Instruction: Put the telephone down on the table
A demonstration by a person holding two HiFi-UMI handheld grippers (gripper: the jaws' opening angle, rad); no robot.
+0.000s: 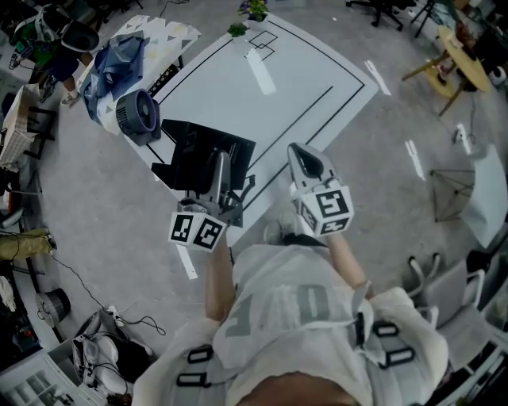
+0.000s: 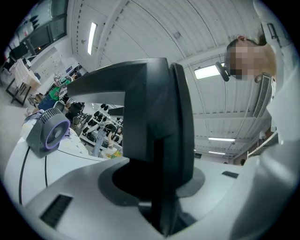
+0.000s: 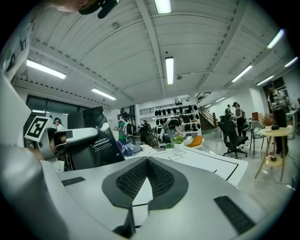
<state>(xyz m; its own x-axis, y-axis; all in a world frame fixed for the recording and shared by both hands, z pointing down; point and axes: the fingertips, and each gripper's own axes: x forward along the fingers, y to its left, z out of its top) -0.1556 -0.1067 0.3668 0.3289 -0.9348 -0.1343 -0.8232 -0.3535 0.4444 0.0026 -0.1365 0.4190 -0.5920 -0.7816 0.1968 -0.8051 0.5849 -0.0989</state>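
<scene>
The telephone (image 1: 198, 151) is a flat black slab, and my left gripper (image 1: 218, 165) is shut on its near edge. It hangs over the near left corner of the white table (image 1: 317, 87). In the left gripper view the black telephone (image 2: 150, 117) stands upright between the jaws and blocks most of what lies ahead. My right gripper (image 1: 305, 158) hovers just to the right of it, jaws shut with nothing between them. The right gripper view shows its own pads (image 3: 136, 180) meeting at the tip, and the telephone (image 3: 101, 136) off to the left.
On the table's left end stand a purple-rimmed fan (image 1: 135, 115) and a heap of blue and patterned cloth (image 1: 127, 55). Small potted plants (image 1: 254, 9) sit at its far end, with a white strip (image 1: 260, 71) nearby. Chairs and a small round table (image 1: 464, 59) stand around.
</scene>
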